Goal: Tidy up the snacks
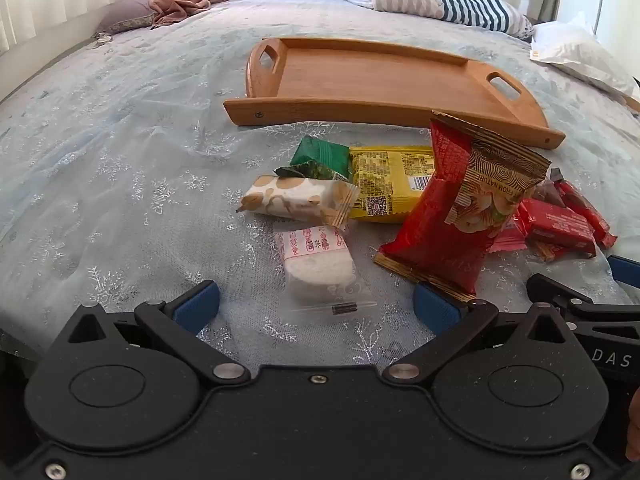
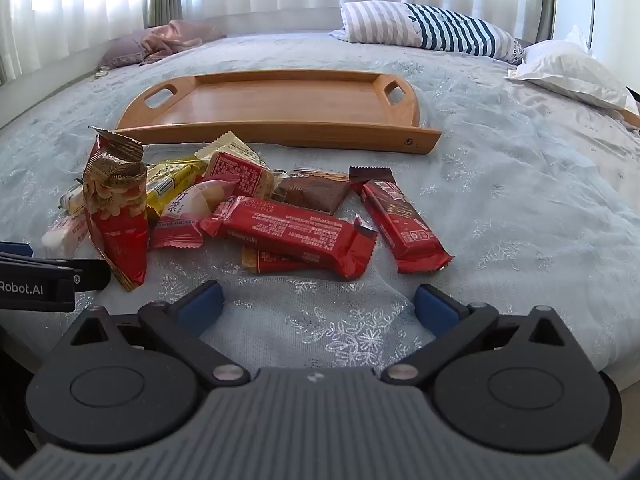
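Observation:
A pile of snack packets lies on the bed in front of a wooden tray (image 1: 400,110) (image 2: 280,130). A tall red nut bag (image 1: 452,216) (image 2: 116,216) stands upright in the pile. My left gripper (image 1: 316,306) is open and empty, just short of a clear-wrapped white cake (image 1: 316,256). Beyond it lie a nougat bar (image 1: 296,200), a green packet (image 1: 320,156) and a yellow packet (image 1: 388,184). My right gripper (image 2: 318,304) is open and empty, just short of a long red bar (image 2: 292,236). Another red bar (image 2: 400,224) and a brown packet (image 2: 316,194) lie nearby.
The tray holds nothing and lies on a pale snowflake bedspread (image 1: 120,160). A striped pillow (image 2: 428,28), a white pillow (image 2: 572,72) and pink cloth (image 1: 176,2) lie at the far side. The left gripper's body (image 2: 40,280) shows in the right view, the right gripper's (image 1: 592,308) in the left.

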`<state>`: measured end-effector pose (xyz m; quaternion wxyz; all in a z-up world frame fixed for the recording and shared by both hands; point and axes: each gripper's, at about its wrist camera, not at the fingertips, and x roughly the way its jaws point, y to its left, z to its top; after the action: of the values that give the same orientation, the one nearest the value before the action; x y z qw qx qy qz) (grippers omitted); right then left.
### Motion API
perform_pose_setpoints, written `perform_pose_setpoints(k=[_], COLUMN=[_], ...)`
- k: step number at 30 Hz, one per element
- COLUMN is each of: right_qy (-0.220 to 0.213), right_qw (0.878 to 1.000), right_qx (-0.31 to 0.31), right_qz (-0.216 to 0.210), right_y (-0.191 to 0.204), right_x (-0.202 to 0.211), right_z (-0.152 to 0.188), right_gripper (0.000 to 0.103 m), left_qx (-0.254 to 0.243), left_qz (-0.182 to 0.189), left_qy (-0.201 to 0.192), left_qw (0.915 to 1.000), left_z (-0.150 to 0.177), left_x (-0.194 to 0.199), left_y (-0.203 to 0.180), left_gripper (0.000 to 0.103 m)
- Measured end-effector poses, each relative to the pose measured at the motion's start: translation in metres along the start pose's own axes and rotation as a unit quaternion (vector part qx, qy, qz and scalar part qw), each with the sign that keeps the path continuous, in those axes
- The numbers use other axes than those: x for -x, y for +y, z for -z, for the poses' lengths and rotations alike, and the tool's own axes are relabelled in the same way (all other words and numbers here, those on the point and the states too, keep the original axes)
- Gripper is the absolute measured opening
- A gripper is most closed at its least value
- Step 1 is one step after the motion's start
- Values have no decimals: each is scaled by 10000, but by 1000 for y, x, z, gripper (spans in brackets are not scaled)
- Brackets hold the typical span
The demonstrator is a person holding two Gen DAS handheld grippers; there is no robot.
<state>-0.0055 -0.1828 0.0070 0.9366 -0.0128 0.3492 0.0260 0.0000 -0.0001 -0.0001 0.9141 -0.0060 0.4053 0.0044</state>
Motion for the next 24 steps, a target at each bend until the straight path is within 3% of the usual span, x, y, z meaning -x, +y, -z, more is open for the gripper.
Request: perform_pose_setpoints(k=[24], right_qy=[20], right_qw=[10000], right_qx=[9], right_qz=[15], right_y=[1], right_x=[2], right_z=[1], right_gripper=[103], left_qx=[27], left_qz=[21], left_qy=[11], left_qw=[10000], left_z=[0], left_x=[0], left_y=[0], left_gripper=[103])
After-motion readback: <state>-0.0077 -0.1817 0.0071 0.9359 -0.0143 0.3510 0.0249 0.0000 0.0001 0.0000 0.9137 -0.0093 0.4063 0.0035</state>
